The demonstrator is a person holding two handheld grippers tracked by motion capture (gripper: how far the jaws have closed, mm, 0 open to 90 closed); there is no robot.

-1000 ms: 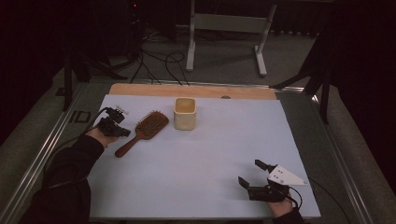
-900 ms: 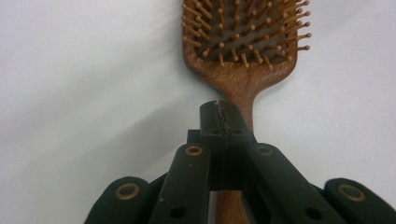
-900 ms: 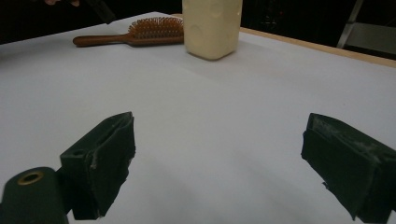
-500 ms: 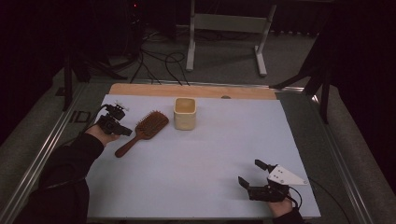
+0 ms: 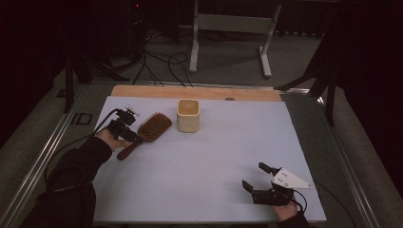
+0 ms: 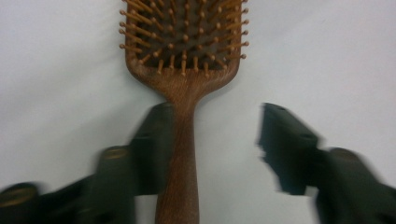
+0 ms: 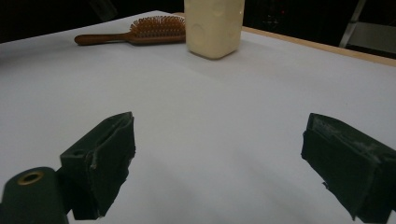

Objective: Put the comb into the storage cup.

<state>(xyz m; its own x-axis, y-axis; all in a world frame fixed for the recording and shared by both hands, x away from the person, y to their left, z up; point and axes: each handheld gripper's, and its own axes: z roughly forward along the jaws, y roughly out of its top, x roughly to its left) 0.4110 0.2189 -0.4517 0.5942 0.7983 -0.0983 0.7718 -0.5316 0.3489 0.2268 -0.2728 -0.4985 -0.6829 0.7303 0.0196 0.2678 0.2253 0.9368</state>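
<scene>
Wooden paddle hairbrush [image 5: 146, 131] lying bristles-up on the pale, matte sheet covering the table [image 5: 209, 166], toward its far left corner, handle angled back toward the person's left hand. Reddish-brown grain visible along the handle [image 6: 180, 158], which widens into a rounded-corner head set with rows of ball-tipped wooden pins on a dark cushion. Left tool [image 6: 212, 140] lowered over that handle with jaws spread: one black jaw right against the handle's side, the other well apart from it across bare sheet, both blurred in the left gripper view. Left tool [image 5: 124, 127] seen from the high view just beside the brush, cable trailing off toward the table's left edge. Cream-coloured, square-sided cup [image 5: 188, 115] with rounded corners and a smooth, slightly glossy wall standing upright just beside the brush head, near the strip of bare light wood along the far edge. Right tool [image 5: 259, 176] resting near the front right corner, well apart from brush and cup, black rubber-faced jaws held wide over empty sheet, grey three-cornered plate on top. No legible writing or brand mark on brush, cup or tools.
</scene>
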